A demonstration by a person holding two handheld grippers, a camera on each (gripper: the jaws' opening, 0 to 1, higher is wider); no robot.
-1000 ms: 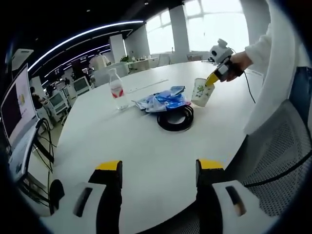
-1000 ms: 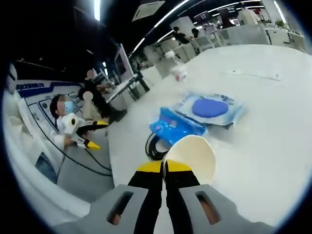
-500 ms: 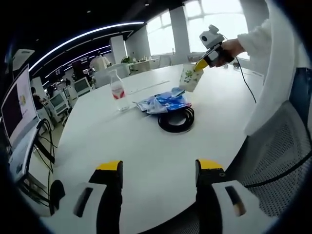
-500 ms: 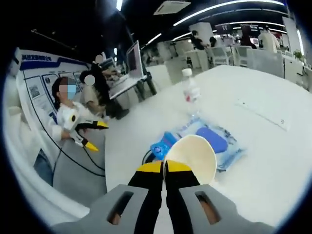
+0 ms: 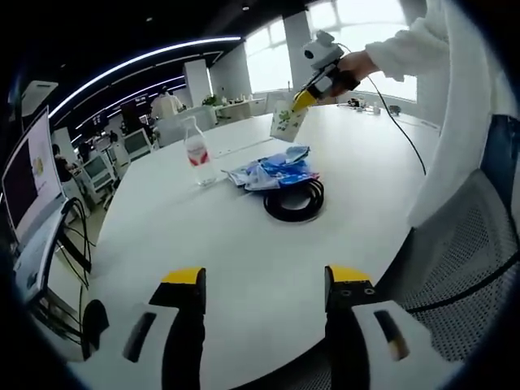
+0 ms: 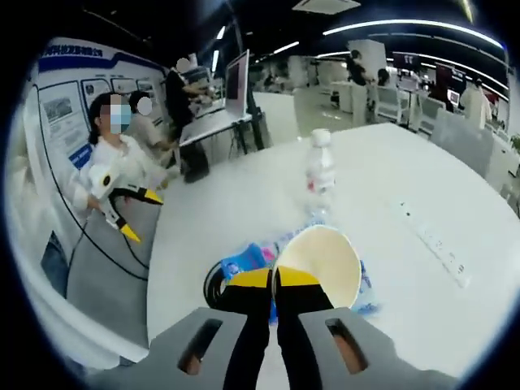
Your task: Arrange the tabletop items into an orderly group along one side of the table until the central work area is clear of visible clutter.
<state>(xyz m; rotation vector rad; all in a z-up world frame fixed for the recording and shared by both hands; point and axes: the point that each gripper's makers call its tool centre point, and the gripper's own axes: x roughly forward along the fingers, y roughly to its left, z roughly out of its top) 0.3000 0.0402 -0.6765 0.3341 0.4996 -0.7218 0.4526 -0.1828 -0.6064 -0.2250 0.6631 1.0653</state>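
Observation:
My right gripper (image 6: 274, 280) is shut on the rim of a paper cup (image 6: 321, 262); in the left gripper view that cup (image 5: 284, 122) with a green print hangs in the air above the blue packets (image 5: 276, 169), held by the right gripper (image 5: 302, 99). A black cable coil (image 5: 292, 201) lies beside the packets, and a clear water bottle (image 5: 196, 152) with a red label stands to their left. From the right gripper view the bottle (image 6: 319, 172), blue packets (image 6: 244, 263) and coil (image 6: 213, 286) lie below the cup. My left gripper (image 5: 264, 286) is open over the near table edge, holding nothing.
The round white table (image 5: 203, 244) has a white power strip (image 6: 431, 244) lying far across it. A mesh chair (image 5: 471, 260) stands at the right of the left gripper view. Desks, monitors (image 5: 28, 179) and people fill the room behind.
The right gripper has lifted the cup higher and carried it further over the packets toward the bottle. The left gripper has stayed still.

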